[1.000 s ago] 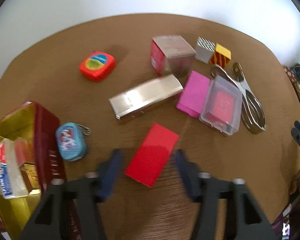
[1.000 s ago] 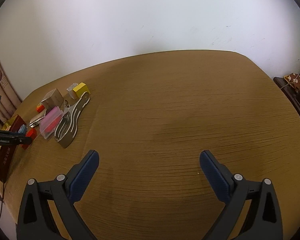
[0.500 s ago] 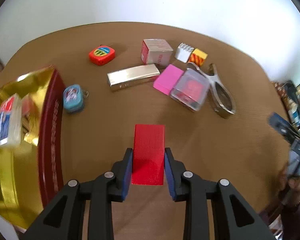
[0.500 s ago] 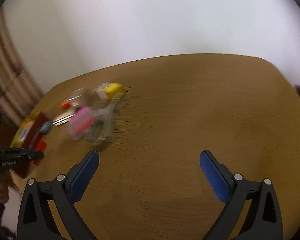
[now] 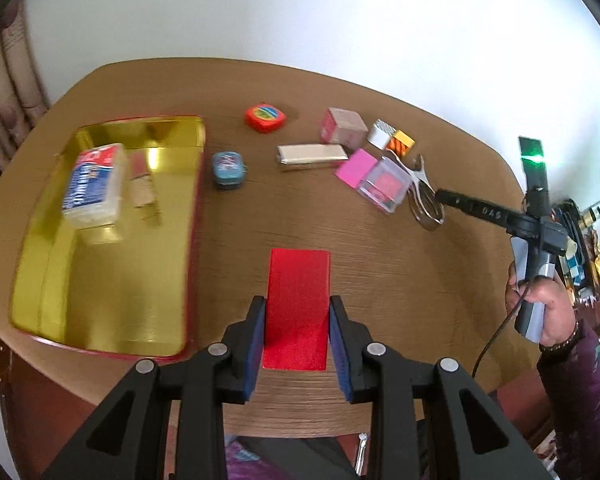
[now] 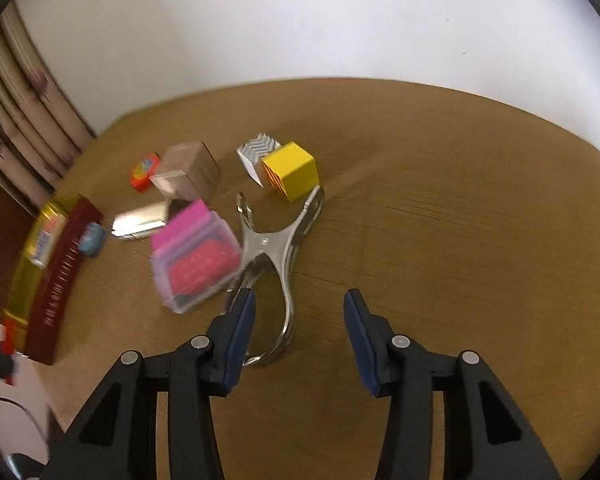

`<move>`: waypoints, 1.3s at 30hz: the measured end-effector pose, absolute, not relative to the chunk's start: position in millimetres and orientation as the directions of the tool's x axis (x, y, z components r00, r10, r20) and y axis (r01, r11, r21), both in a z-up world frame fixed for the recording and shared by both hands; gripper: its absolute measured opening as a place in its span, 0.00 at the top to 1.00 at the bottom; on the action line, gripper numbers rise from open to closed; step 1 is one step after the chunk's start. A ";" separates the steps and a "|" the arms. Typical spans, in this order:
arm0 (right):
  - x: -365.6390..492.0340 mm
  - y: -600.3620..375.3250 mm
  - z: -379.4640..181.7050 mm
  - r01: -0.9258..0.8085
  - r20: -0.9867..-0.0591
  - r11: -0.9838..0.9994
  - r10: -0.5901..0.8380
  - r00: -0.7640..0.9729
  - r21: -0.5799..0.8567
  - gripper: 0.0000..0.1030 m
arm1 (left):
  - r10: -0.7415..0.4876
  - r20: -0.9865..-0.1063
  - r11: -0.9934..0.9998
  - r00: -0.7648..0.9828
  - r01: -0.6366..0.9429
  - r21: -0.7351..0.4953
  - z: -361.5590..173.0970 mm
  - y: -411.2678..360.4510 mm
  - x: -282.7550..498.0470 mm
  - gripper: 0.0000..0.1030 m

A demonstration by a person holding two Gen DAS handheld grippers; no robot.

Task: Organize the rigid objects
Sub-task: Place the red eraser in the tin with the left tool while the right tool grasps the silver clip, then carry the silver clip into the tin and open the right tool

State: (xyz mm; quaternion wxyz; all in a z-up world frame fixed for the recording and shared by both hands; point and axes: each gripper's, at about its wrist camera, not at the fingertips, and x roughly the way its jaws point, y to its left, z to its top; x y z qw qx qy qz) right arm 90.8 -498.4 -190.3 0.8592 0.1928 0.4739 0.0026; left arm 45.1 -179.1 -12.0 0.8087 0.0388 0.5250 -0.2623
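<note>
My left gripper (image 5: 296, 322) is shut on a glossy red box (image 5: 298, 288), held just above the table near its front edge. Left of it lies a gold tray with red walls (image 5: 80, 304), holding a white plastic box (image 5: 94, 184) and a small brown box (image 5: 140, 190). My right gripper (image 6: 298, 320) hovers over the handle end of steel tongs (image 6: 274, 246). Its jaws are closing with the handle between them, and the pads do not touch it. Beside the tongs lies a clear case of red cards (image 6: 198, 268) on a pink box (image 6: 188, 220).
Loose on the brown table (image 6: 460, 200) are a yellow cube (image 6: 294, 170), a patterned silver cube (image 6: 256, 152), a silver bar box (image 5: 312, 156), a pink-sided cube box (image 5: 343, 128), a teal tin (image 5: 228, 164) and a red tape measure (image 5: 265, 118). A person's hand (image 5: 540, 304) shows at right.
The left gripper closed on the red box, lifted it and swung left, bringing the gold tray into view. The right gripper swept left to the tongs and its jaws narrowed.
</note>
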 end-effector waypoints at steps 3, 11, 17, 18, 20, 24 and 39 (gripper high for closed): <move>104.8 -493.6 -200.5 0.176 -0.839 0.930 0.195 0.508 0.323 0.56 | -0.382 -0.869 0.866 0.315 0.450 -0.217 -7.2 -166.0 48.3 0.70; 126.1 -480.5 -203.6 0.132 -0.875 0.967 0.135 0.465 0.220 0.96 | -0.387 -0.854 0.884 0.347 0.403 -0.236 7.3 -136.4 50.3 0.70; 103.3 -503.9 -201.6 0.185 -0.849 0.924 0.210 0.484 0.335 0.96 | -0.318 -0.857 0.924 0.406 0.334 -0.185 7.6 -109.0 65.8 0.70; 97.9 -507.9 -200.4 0.197 -0.842 0.914 0.222 0.492 0.356 0.96 | -0.301 -0.863 0.931 0.406 0.319 -0.174 4.6 -104.8 72.3 0.70; 87.5 -515.2 -195.3 0.211 -0.823 0.890 0.253 0.508 0.404 0.96 | -0.276 -0.873 0.941 0.402 0.300 -0.159 -4.6 -96.3 86.0 0.70; 70.6 -517.9 -180.6 0.216 -0.789 0.858 0.293 0.539 0.466 0.96 | -0.213 -0.900 0.960 0.380 0.255 -0.119 -29.8 -86.2 113.0 0.70; 81.9 -465.7 -103.2 0.085 -0.665 0.791 0.444 0.600 0.605 0.96 | -0.066 -0.895 0.985 0.442 0.170 0.012 -50.9 -72.8 127.2 0.63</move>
